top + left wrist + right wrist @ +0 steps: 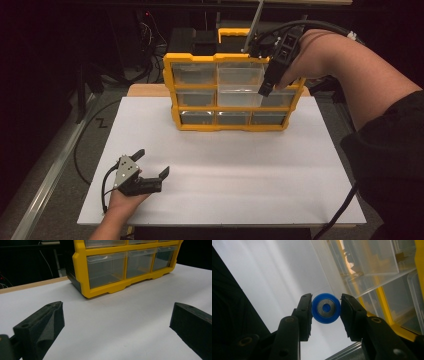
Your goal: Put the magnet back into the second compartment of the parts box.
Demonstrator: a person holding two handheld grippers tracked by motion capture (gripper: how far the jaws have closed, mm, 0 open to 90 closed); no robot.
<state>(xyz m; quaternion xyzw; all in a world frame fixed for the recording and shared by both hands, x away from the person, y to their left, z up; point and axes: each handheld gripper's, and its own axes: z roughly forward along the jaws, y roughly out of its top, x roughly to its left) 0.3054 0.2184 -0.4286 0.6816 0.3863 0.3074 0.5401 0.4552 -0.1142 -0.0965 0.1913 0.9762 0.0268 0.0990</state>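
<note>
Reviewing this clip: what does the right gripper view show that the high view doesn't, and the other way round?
Right gripper view: a blue disc with a grey ring at its centre, clamped between the right gripper's jaws, close to an open clear drawer.

High view: the left gripper resting open on the white board, and the yellow handle on top of the cabinet.

Both: the yellow drawer cabinet, its clear drawers, the white board and the right gripper.

Black claws (pixel 150 162), grey plate, dark sleeve (pixel 395 145)
</note>
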